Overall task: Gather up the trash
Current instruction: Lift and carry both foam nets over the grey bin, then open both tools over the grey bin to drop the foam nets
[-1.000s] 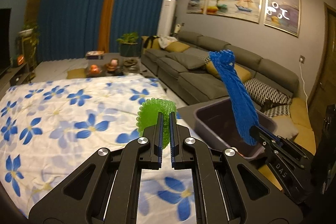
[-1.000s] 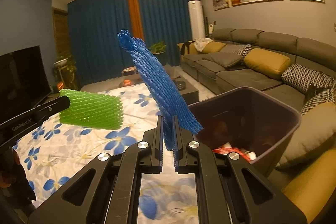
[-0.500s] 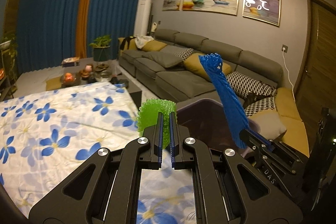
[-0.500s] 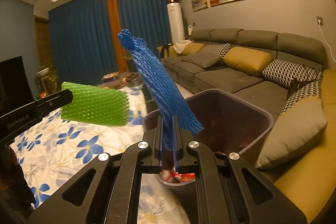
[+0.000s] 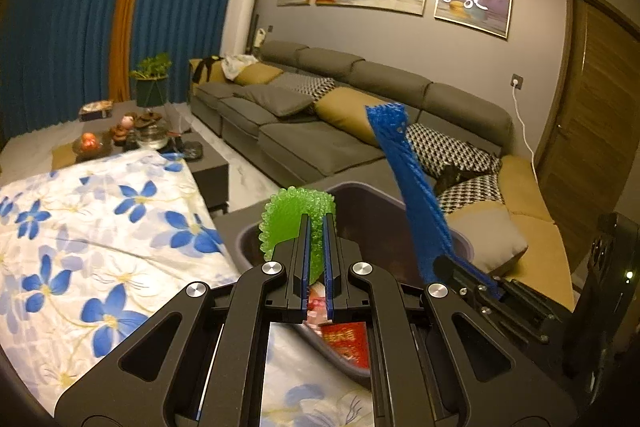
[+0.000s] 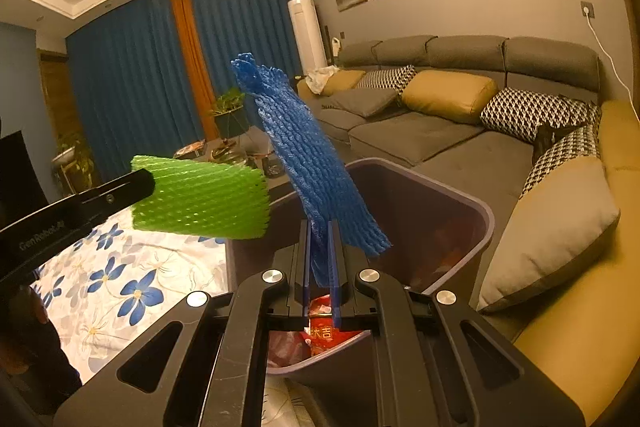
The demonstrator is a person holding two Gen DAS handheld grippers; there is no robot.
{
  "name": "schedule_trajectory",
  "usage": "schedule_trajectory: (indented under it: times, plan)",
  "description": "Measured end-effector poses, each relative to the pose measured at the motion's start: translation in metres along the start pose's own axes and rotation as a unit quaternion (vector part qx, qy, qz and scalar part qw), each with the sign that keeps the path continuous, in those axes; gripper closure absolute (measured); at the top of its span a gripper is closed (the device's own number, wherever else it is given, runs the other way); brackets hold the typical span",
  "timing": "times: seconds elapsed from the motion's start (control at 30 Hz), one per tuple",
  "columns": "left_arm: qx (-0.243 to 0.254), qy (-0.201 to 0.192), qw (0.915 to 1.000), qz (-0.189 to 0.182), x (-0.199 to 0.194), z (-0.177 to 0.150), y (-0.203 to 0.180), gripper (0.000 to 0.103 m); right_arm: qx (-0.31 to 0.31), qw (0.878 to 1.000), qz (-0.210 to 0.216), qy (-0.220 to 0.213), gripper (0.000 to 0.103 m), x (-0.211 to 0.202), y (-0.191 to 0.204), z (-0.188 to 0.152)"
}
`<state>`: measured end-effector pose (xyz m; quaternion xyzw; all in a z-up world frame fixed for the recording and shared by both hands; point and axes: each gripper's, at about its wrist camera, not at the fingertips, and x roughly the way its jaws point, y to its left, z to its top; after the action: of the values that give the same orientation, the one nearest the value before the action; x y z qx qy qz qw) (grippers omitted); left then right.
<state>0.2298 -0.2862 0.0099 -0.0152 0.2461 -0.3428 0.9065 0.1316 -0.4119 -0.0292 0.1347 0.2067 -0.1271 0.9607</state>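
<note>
Duly noted: left gripper (image 5: 316, 227) clamped on green foam net (image 5: 288, 215), right gripper (image 6: 320, 231) on blue foam net (image 6: 304, 147) (light, squashy, best pinched at one end) above bin (image 6: 472, 203).

Grey sofa (image 5: 320, 143) (mustard cushions), floral cloth (image 5: 100, 227), blue curtains (image 5: 60, 27)

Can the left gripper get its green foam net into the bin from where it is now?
Probably yes. The left gripper, jaws shut on the green foam net, is already at the open, lidless bin; nothing lies between them.
</note>
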Motion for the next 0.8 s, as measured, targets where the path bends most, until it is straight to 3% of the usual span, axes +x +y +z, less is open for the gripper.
schedule_trajectory:
  times: [0.53,0.57,0.63,0.7,0.77,0.8]
  plan:
    - [-0.014,0.034,0.9985,-0.040,0.038,-0.004,-0.003,0.097,0.004,1.000,-0.005,0.016,0.092,0.023,-0.005,0.004]
    - [-0.017,0.039,0.9982,-0.043,0.039,-0.005,-0.002,0.092,0.004,1.000,-0.006,0.018,0.090,0.024,-0.005,0.004]
    - [-0.019,0.042,0.9982,-0.039,0.041,-0.007,0.002,0.076,0.005,1.000,-0.008,0.018,0.073,0.025,-0.005,0.004]
    - [-0.020,0.040,0.9985,-0.033,0.039,-0.010,0.006,0.045,0.005,1.000,-0.011,0.016,0.067,0.025,-0.006,0.003]
    - [-0.021,0.029,0.9992,-0.019,0.032,-0.013,0.012,0.033,0.005,1.000,-0.013,0.013,0.063,0.024,-0.006,0.003]
    - [-0.020,0.023,0.9995,-0.010,0.028,-0.015,0.014,0.026,0.008,1.000,-0.015,0.009,0.054,0.021,-0.008,0.002]
